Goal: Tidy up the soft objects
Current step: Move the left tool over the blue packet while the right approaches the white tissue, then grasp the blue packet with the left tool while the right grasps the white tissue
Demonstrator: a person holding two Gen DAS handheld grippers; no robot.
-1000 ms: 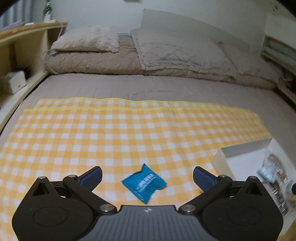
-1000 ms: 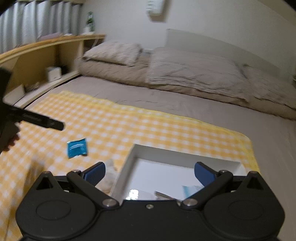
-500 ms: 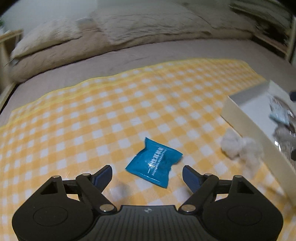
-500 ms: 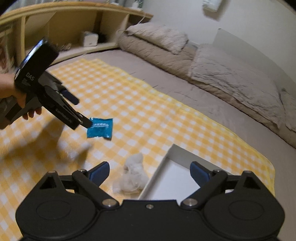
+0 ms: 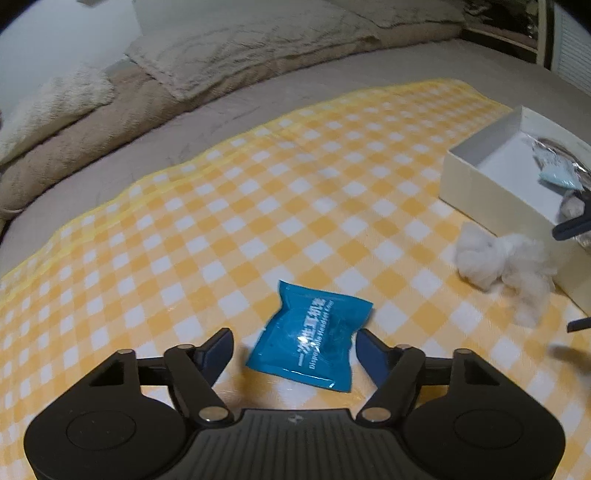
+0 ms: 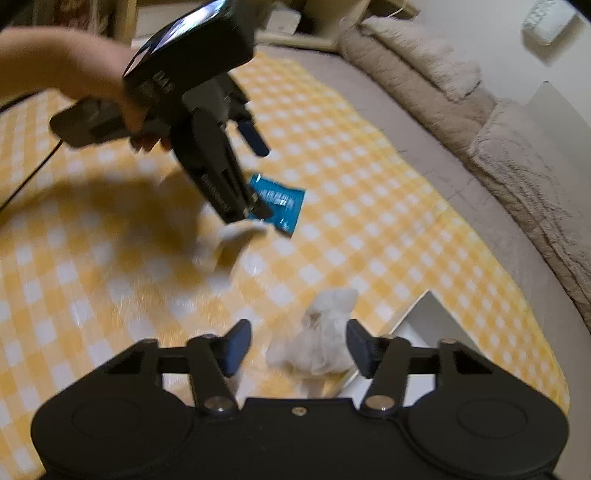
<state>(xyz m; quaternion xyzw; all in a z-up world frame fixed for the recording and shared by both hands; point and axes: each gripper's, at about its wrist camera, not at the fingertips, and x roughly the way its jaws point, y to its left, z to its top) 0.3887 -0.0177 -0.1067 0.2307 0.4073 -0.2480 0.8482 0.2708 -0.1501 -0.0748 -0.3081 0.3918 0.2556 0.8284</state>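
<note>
A blue soft packet [image 5: 312, 338] lies flat on the yellow checked cloth [image 5: 258, 206]. My left gripper [image 5: 295, 345] is open, low over the cloth, its fingers on either side of the packet's near end. In the right wrist view the packet [image 6: 280, 201] shows under the left gripper's tips. A white cotton wad [image 5: 506, 258] lies beside the white box [image 5: 476, 181]. My right gripper [image 6: 295, 343] is open, with the wad [image 6: 321, 339] between its fingers, not gripped.
The white box holds a few wrapped items [image 5: 557, 173]. The box corner [image 6: 417, 314] sits just right of the wad. Beige pillows and bedding [image 5: 221, 48] lie beyond the cloth. A wooden shelf [image 6: 332, 22] stands at the far side.
My left gripper has moved closer and lower, so the packet now lies between its fingers. My right gripper has come down over the cotton wad, which now sits between its fingers.
</note>
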